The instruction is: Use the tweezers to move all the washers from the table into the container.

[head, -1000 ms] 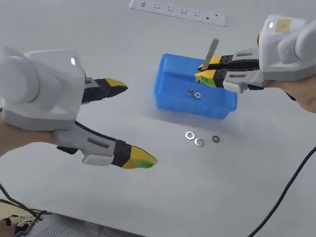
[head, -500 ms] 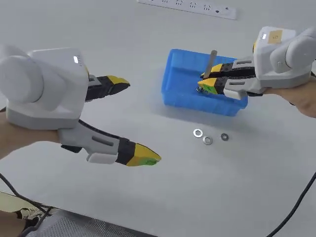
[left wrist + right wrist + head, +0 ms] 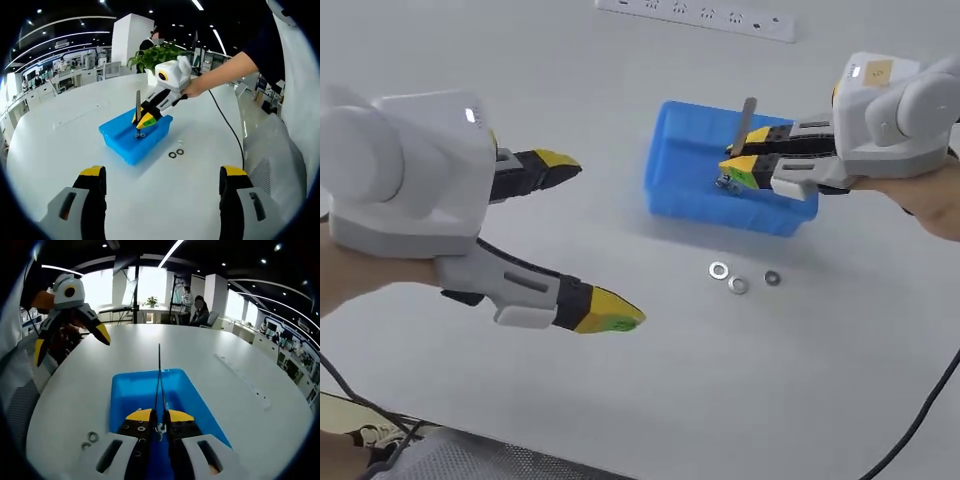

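A blue container [image 3: 685, 190] stands on the white table. My right gripper [image 3: 740, 168] hovers over it, shut on grey tweezers [image 3: 748, 118] that stick up above the jaws. A small washer [image 3: 724, 181] shows inside the container at the gripper's tip. Three washers [image 3: 719, 270] lie on the table in front of the container. My left gripper [image 3: 588, 240] is open and holds nothing, left of the container. The left gripper view shows the container [image 3: 120, 137], tweezers [image 3: 138, 102] and two washers [image 3: 172, 154]. The right gripper view has tweezers [image 3: 159, 375] between shut jaws over the container [image 3: 135, 395].
A white power strip [image 3: 695, 15] lies at the table's far edge. A black cable [image 3: 920, 410] trails from the right gripper across the table's near right. A grey mesh surface [image 3: 450, 465] sits below the near edge. People stand far behind in the room.
The head camera shifted. My right gripper with the tweezers has sunk a little lower over the container and now covers the washers inside. The left gripper stays open in place.
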